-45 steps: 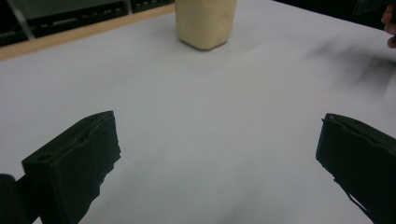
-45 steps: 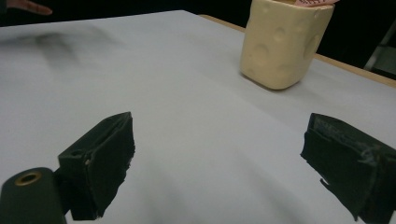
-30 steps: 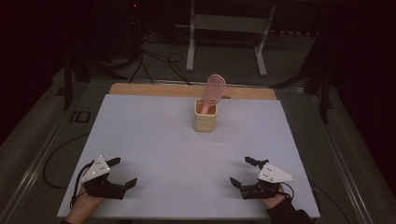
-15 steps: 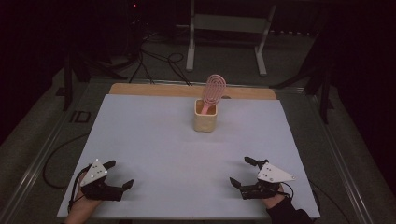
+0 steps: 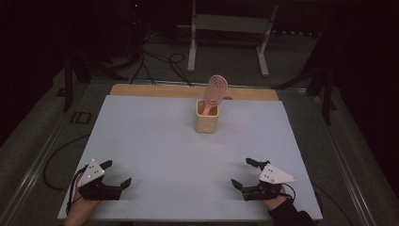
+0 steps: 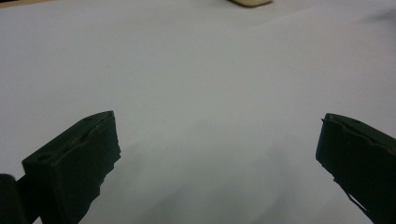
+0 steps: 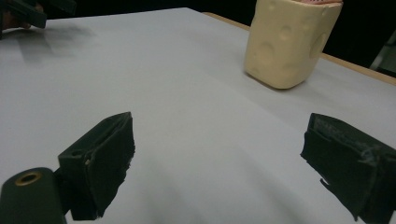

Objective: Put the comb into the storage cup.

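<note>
While our 2 claws, left claw [image 5: 115, 173] and right claw [image 5: 243, 173], rest wide and empty at the near tabletop [image 5: 155, 136] edge, we should reach far-centre, steadying the cup [image 5: 207, 122] and lifting the pink brush [image 5: 215, 92] straight up.

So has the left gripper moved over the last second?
Yes. The left gripper has slid toward the table's near edge, away from the cream holder.

left claw [image 5: 116, 173]: jaws wide apart, low | right claw [image 5: 243, 173]: jaws wide apart, low
</note>
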The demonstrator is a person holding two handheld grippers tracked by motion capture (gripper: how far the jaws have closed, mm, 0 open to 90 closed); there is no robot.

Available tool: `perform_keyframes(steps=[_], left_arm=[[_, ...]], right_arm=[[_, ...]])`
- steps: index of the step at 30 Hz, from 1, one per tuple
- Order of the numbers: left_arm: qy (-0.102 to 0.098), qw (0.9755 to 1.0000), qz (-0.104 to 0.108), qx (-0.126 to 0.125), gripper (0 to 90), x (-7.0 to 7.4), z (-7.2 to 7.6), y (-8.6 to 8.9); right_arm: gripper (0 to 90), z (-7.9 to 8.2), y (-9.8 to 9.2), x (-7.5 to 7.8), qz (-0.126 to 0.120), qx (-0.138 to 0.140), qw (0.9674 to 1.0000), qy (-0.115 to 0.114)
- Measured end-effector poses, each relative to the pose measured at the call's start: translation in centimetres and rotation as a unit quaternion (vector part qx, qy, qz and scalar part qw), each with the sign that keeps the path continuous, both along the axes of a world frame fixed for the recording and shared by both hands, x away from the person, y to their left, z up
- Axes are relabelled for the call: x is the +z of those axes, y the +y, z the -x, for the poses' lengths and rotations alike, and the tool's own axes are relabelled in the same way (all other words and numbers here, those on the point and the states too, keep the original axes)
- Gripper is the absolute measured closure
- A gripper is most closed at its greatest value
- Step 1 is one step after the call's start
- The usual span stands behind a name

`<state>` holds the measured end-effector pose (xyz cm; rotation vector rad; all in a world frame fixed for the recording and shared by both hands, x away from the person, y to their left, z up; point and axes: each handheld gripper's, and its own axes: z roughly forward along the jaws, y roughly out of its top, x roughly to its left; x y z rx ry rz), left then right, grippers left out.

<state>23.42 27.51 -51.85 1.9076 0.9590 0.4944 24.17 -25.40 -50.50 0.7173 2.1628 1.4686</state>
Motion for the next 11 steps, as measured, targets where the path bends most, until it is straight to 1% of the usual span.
perform_keyframes(steps=[2,11], left_arm=[[0.0,1.0,0.006,-0.002,0.0,0.06,-0.02,-0.01],[-0.003,1.0,0.005,-0.006,0.0,0.12,0.08,-0.1]], right_arm=[[9.0,0.0,0.01,-0.02,0.002,0.0,1.0,0.0],[8.9,0.01,0.06,-0.03,0.003,0.0,1.0,0.001]])
